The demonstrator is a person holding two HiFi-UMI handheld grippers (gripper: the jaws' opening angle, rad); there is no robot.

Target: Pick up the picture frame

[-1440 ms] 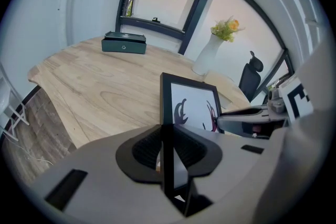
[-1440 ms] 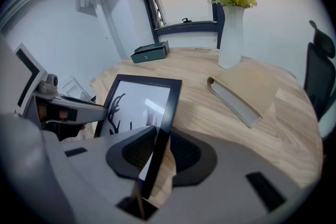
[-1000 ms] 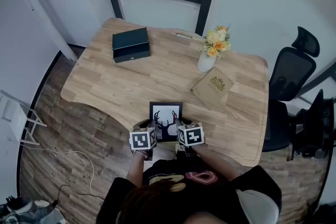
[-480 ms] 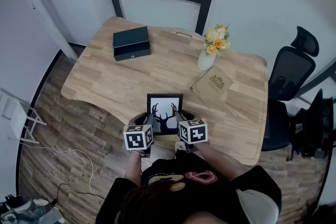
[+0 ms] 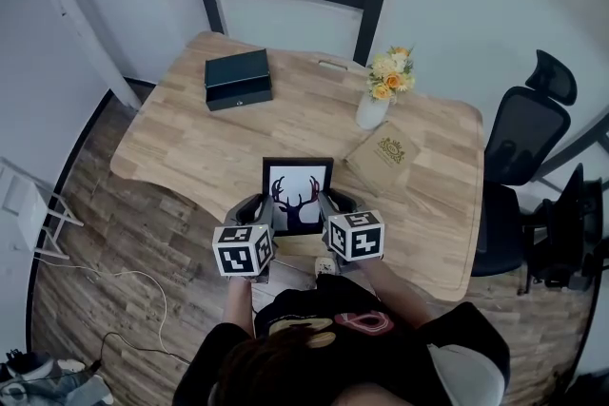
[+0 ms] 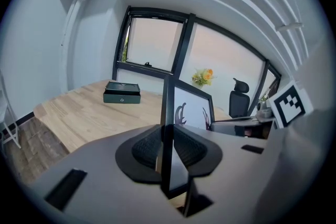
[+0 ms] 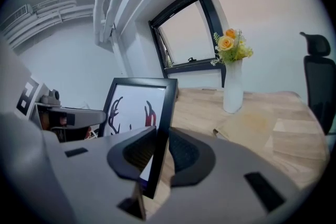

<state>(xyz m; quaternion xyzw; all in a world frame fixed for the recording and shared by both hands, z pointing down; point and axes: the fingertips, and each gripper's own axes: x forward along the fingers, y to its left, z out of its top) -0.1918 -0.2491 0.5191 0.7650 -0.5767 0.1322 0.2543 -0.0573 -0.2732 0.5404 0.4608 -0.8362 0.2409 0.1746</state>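
The black picture frame [image 5: 298,195] with a deer-antler print hangs lifted above the near edge of the wooden table [image 5: 190,147], tilted back. My left gripper [image 5: 255,207] is shut on its left edge and my right gripper [image 5: 335,203] on its right edge. In the left gripper view the frame's edge [image 6: 167,113] runs upright between the ribbed pads [image 6: 147,148], which press on it. In the right gripper view the frame [image 7: 137,107] stands slanted between the pads [image 7: 181,152], clamped low on its side. The frame's rear stand shows below the jaws.
A dark green box [image 5: 238,80] lies at the table's far left. A white vase of yellow flowers [image 5: 379,95] and a brown booklet [image 5: 385,158] sit at the right. A black office chair [image 5: 528,124] stands beyond the table's right end. A window frame is behind.
Both grippers have risen together with the picture frame clamped between them. The frame has come off the table and tilted back.
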